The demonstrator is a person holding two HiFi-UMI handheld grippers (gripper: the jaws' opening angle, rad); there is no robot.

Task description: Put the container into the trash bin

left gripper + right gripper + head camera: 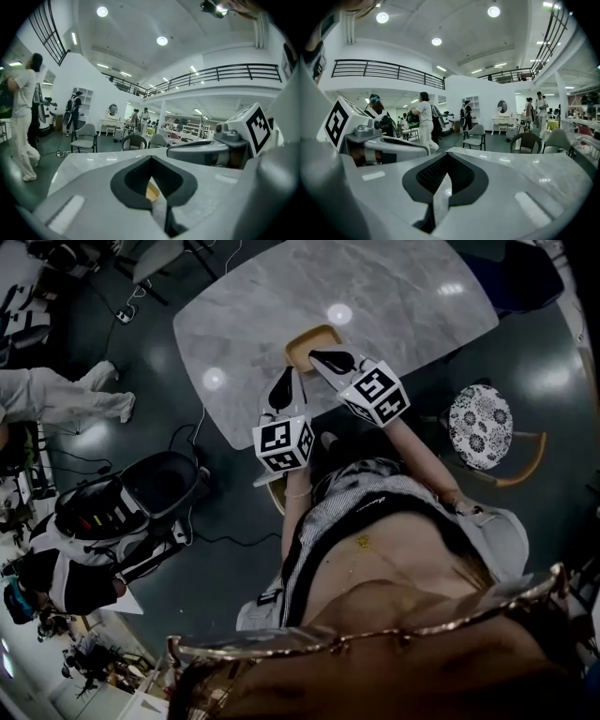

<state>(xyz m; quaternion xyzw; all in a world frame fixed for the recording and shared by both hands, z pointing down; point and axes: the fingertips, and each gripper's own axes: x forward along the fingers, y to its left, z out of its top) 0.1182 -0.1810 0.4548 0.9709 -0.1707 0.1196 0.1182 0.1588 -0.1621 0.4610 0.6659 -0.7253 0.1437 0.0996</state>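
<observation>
A shallow tan container (312,341) lies on the grey marble table (394,296), close to its near edge. My left gripper (282,382) hovers just short of it on the near-left, jaws shut and empty. Through the slit under the shut pads in the left gripper view (151,159), a sliver of the tan container (152,191) shows. My right gripper (325,358) is over the container's near-right rim, also shut on nothing (447,155). A black open bin (161,480) stands on the floor left of the table.
A round patterned stool (480,426) with a wooden frame sits right of the table. Cables (187,442) trail across the dark floor by the bin. A person in white (56,395) is at the far left. Chairs (86,137) stand beyond the table.
</observation>
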